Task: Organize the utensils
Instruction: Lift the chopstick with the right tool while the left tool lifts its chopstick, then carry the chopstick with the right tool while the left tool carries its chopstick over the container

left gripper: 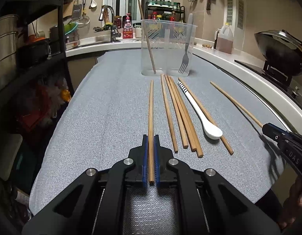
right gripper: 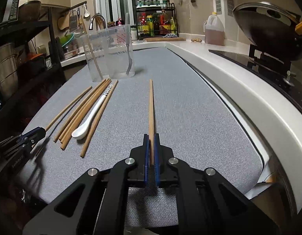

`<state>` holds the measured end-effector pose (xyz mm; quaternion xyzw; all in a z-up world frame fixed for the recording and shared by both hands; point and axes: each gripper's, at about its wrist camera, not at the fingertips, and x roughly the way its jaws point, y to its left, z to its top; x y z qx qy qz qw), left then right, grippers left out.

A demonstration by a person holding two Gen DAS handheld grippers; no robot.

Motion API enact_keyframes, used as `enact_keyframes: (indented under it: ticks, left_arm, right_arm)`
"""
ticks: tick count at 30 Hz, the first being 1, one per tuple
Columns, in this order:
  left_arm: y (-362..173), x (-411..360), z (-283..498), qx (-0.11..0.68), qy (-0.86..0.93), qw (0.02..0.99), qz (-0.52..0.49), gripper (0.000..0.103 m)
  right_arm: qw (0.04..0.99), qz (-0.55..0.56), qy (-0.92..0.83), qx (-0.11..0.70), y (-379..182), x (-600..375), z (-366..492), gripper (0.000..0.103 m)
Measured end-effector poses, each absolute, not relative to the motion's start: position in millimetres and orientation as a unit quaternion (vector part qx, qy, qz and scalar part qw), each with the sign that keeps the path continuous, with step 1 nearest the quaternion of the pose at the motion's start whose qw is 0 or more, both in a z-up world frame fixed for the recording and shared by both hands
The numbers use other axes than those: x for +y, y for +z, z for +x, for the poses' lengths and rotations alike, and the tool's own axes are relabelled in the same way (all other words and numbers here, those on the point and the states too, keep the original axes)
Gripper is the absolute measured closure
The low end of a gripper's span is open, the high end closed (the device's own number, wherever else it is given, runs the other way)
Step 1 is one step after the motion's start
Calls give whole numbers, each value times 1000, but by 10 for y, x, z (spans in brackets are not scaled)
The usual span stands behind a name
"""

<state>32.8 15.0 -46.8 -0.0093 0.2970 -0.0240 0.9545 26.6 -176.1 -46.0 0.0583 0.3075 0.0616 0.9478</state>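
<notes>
**Two grippers, one chopstick each, facing the clear container**

The left gripper (left gripper: 150, 139) is clenched on a wooden chopstick (left gripper: 150, 107). The stick runs between the blue pads (left gripper: 144, 156) and points toward 12 o'clock, its far tip short of the clear container (left gripper: 167, 47). The right gripper (right gripper: 151, 138) is likewise clamped on a second chopstick (right gripper: 151, 105), also aimed at 12 o'clock in its own view. Whether either stick is lifted off the grey mat (left gripper: 111, 107) or lies on it cannot be told.

The container stands upright at the far end of the mat: at 12 o'clock from the left gripper, and at about 11 o'clock in the right wrist view (right gripper: 109, 52). It is split into two compartments; the left one holds a leaning chopstick (left gripper: 150, 47), the right one a fork (left gripper: 185, 58) with tines down.

Between the two grippers lie the loose chopsticks (left gripper: 178, 113) and a white spoon (left gripper: 202, 113), handles toward the container, all roughly parallel to the held sticks.

Judgement: each held stick's long axis points forward, toward the far end of the mat. The left gripper faces the container more squarely, with the chopstick compartment just left of its line. Each stick must be tipped upright to enter from above.
</notes>
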Motion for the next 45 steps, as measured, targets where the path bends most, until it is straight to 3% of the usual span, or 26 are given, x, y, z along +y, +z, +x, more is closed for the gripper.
enact_keyframes:
  ticks: [26,45]
  left_arm:
    - [-34,113,146,222,-32,974,5,97]
    - [664,280,389,182,-46,982,-34,97]
  right_arm:
    - [966,34,57,251,60,-1854,125,98]
    - [972,51,70,219,692,-1930,405,98]
